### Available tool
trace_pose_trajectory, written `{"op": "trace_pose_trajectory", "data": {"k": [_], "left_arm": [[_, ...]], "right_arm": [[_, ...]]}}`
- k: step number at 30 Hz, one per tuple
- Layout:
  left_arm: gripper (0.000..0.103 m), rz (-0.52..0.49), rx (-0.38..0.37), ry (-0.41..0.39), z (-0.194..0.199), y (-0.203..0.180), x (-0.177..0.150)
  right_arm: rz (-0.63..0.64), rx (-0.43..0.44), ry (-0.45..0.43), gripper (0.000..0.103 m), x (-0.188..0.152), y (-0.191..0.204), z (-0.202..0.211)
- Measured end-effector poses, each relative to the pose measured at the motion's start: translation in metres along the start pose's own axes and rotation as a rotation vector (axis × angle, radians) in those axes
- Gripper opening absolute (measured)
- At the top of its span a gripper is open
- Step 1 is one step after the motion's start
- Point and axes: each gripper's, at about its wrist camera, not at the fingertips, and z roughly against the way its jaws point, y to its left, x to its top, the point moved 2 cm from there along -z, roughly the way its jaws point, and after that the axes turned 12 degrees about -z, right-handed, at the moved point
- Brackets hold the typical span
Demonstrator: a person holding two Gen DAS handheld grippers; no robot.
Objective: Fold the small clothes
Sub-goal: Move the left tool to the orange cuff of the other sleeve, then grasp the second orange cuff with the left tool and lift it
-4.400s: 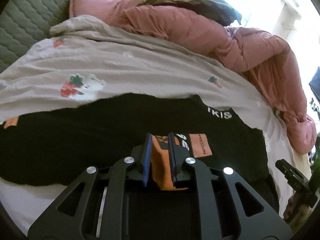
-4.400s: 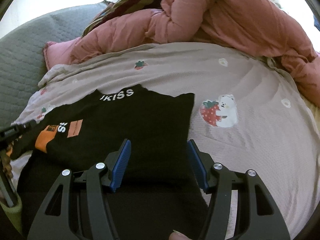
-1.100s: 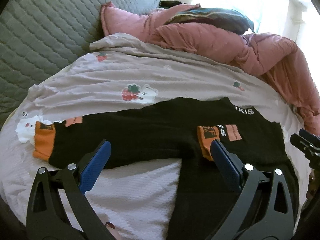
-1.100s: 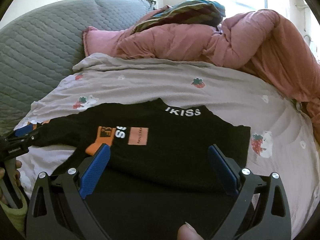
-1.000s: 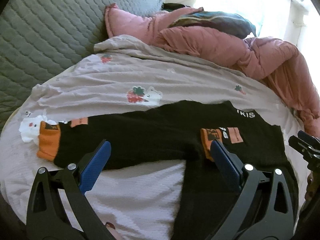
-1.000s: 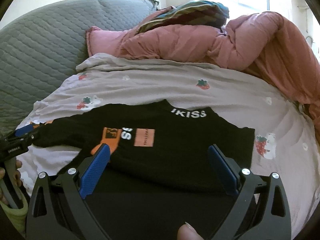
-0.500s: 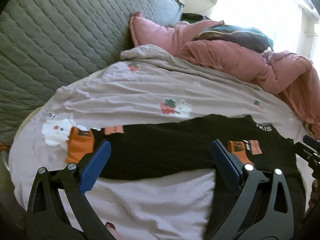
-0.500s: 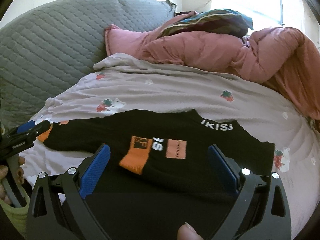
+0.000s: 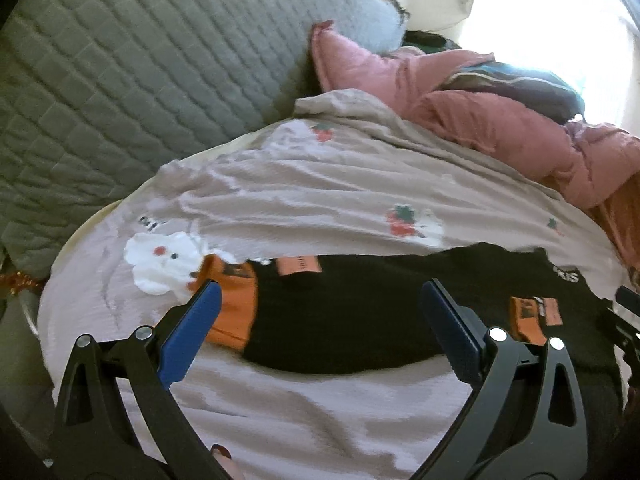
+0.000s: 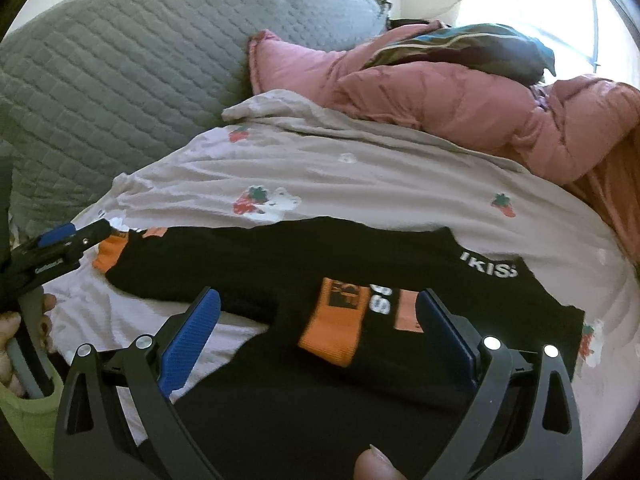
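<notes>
A small black long-sleeved top (image 9: 360, 312) (image 10: 280, 264) lies flat on the bed. One sleeve is folded across its chest, its orange cuff (image 10: 334, 332) (image 9: 526, 318) lying on the body. The other sleeve stretches out to the left, ending in an orange cuff (image 9: 236, 304) (image 10: 110, 250). My left gripper (image 9: 320, 320) is open and empty above that outstretched sleeve; it also shows at the left of the right wrist view (image 10: 76, 236). My right gripper (image 10: 320, 328) is open and empty over the folded cuff.
The bed has a pale lilac sheet (image 9: 320, 200) (image 10: 360, 176) printed with strawberries and bears. A pink duvet (image 10: 440, 96) (image 9: 500, 120) with a dark striped garment (image 10: 472, 48) on it is piled at the back. A grey quilted headboard (image 9: 140, 80) (image 10: 120, 60) stands at the left.
My left gripper has let go of the orange cuff on the top's chest, opened, and swung left toward the outstretched sleeve's cuff. My right gripper has opened wider and also turned left.
</notes>
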Motion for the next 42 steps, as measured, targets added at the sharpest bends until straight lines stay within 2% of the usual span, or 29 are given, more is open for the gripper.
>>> {"op": "trace_pose_trajectory", "data": {"k": [9, 17, 21, 22, 24, 26, 27, 31, 35, 42], "left_arm": [[0.093, 0.101, 0.026, 0.06, -0.024, 0.042, -0.014], [0.093, 0.193, 0.022, 0.075, -0.037, 0.064, -0.023], [0.093, 0.241, 0.0, 0.13, -0.054, 0.073, -0.033], [0.091, 0.253, -0.005, 0.14, -0.058, 0.075, -0.035], [0.079, 0.265, -0.016, 0.145, -0.064, 0.078, -0.037], [0.056, 0.268, -0.01, 0.166, -0.073, 0.08, -0.037], [0.051, 0.269, -0.013, 0.172, -0.076, 0.08, -0.038], [0.011, 0.25, -0.07, 0.138, -0.073, 0.074, -0.036], [0.007, 0.232, -0.156, 0.077, -0.063, 0.066, -0.031], [0.006, 0.177, -0.196, -0.025, -0.034, 0.042, -0.017]], "right_arm": [[0.049, 0.039, 0.036, 0.098, -0.004, 0.033, -0.023], [0.072, 0.077, 0.054, 0.098, -0.008, 0.056, -0.038], [0.07, 0.087, 0.058, 0.098, -0.009, 0.06, -0.044], [0.068, 0.087, 0.059, 0.098, -0.01, 0.06, -0.046], [0.061, 0.089, 0.064, 0.098, -0.01, 0.059, -0.048], [0.057, 0.088, 0.065, 0.098, -0.012, 0.058, -0.049], [0.054, 0.087, 0.066, 0.098, -0.014, 0.056, -0.049], [0.023, 0.088, 0.076, 0.098, -0.019, 0.048, -0.052], [-0.011, 0.089, 0.079, 0.098, -0.023, 0.036, -0.051], [-0.083, 0.072, 0.065, 0.098, -0.027, 0.001, -0.041]]}}
